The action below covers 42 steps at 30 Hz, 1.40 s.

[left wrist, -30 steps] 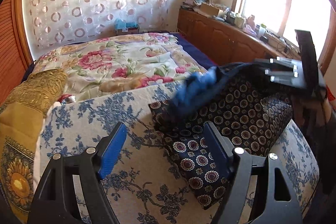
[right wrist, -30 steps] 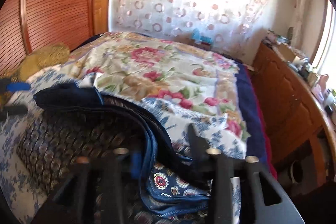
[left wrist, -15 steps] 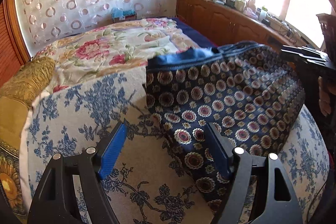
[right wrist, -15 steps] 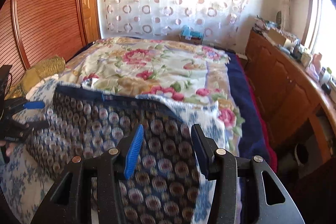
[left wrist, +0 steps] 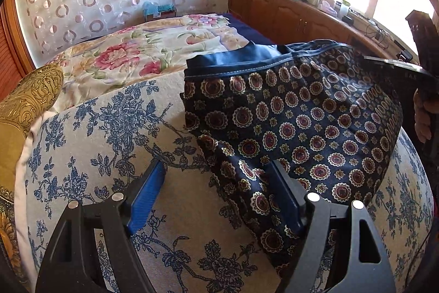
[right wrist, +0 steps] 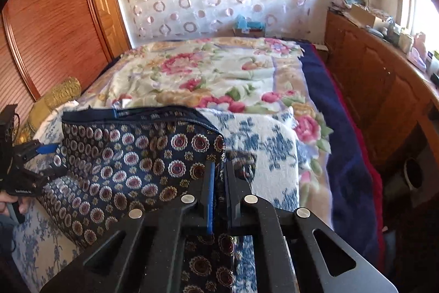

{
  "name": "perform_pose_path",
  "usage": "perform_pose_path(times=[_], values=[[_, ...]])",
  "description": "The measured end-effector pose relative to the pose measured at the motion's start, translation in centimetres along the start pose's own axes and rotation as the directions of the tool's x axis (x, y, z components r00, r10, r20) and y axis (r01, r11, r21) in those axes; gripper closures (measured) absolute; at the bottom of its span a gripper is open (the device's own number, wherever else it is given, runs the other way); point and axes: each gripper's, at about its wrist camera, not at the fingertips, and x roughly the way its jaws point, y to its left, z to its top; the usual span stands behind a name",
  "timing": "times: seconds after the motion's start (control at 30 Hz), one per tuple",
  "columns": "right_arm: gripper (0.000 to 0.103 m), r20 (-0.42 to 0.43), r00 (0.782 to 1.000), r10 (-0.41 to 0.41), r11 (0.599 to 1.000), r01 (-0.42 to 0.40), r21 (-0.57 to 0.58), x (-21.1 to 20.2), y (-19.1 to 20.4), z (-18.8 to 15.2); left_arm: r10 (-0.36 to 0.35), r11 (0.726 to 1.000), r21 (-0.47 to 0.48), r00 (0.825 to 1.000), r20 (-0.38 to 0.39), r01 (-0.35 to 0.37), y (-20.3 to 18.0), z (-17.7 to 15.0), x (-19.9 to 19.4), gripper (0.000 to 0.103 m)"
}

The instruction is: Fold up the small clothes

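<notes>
- Patterned shorts (left wrist: 296,122) lie spread on the blue-floral pillow (left wrist: 90,150) on the bed.
- Right tongs (right wrist: 218,183) just clenched on the shorts' right edge, cloth pinched between.
- Left tongs (left wrist: 216,199) released, straddling the lower left hem.
- Next, likely: clamp left on the hem, lift both sides evenly, fold flat without dragging.

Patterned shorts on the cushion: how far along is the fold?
Done: the patterned shorts lie spread on the blue-flowered cushion, waistband away from the cameras. In hand: the right gripper has just closed on their right edge; the left gripper is open, its pads straddling the near left edge. Left: no fold shows yet, so all the folding.
</notes>
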Motion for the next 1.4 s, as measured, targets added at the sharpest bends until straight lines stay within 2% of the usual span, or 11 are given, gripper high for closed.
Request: perform_pose_path(times=[0.13,0.37,0.47,0.5,0.53,0.57,0.8,0.97,1.07,1.23,1.4], values=[[0.099,0.047,0.997,-0.060,0.998,0.059,0.028,-0.3,-0.9,0.1,-0.002,1.000,0.005,1.000,-0.003,0.002,-0.1,0.1,0.2,0.022],[0.099,0.001,0.995,-0.097,0.995,0.097,0.014,1.5,0.0,-0.4,-0.001,1.000,0.007,1.000,-0.002,0.001,-0.2,0.0,0.2,0.022],[0.073,0.012,0.996,-0.094,0.996,0.093,0.013,0.9,0.5,-0.2,-0.003,1.000,0.005,1.000,-0.002,0.003,-0.2,0.0,0.2,0.022],[0.049,0.013,0.997,-0.079,0.997,0.078,0.013,0.6,0.7,0.0,-0.002,1.000,0.005,1.000,-0.002,0.003,-0.2,0.0,0.2,0.022],[0.035,0.019,0.998,-0.066,0.998,0.065,0.018,0.4,0.8,-0.1,-0.002,1.000,0.005,1.000,-0.002,0.002,-0.2,0.0,0.2,0.022],[0.033,0.024,0.998,-0.056,0.998,0.056,0.021,0.3,0.7,-0.2,-0.002,1.000,0.006,1.000,-0.003,0.002,-0.2,0.0,0.2,0.022],[0.033,-0.068,0.996,-0.052,0.997,0.056,0.048,4.1,-0.6,-1.1,-0.014,1.000,-0.004,1.000,0.001,0.014,0.0,0.0,0.1,0.022],[0.032,-0.066,0.997,-0.044,0.997,0.048,0.059,4.8,-1.0,-0.8,-0.080,0.993,-0.085,0.997,0.007,0.080,2.2,1.2,-0.3,0.022],[0.032,-0.068,0.996,-0.049,0.997,0.052,0.054,5.0,-1.0,-0.5,-0.082,0.992,-0.096,0.996,0.030,0.084,3.0,2.8,-0.2,0.023],[0.031,-0.070,0.996,-0.061,0.997,0.064,0.043,4.7,-0.3,-0.7,-0.129,0.983,-0.134,0.992,-0.007,0.127,4.1,5.1,2.0,0.041],[0.031,-0.066,0.996,-0.053,0.997,0.056,0.051,4.4,-0.6,-0.8,-0.139,0.984,-0.113,0.990,-0.029,0.135,3.5,5.4,3.7,0.042]])
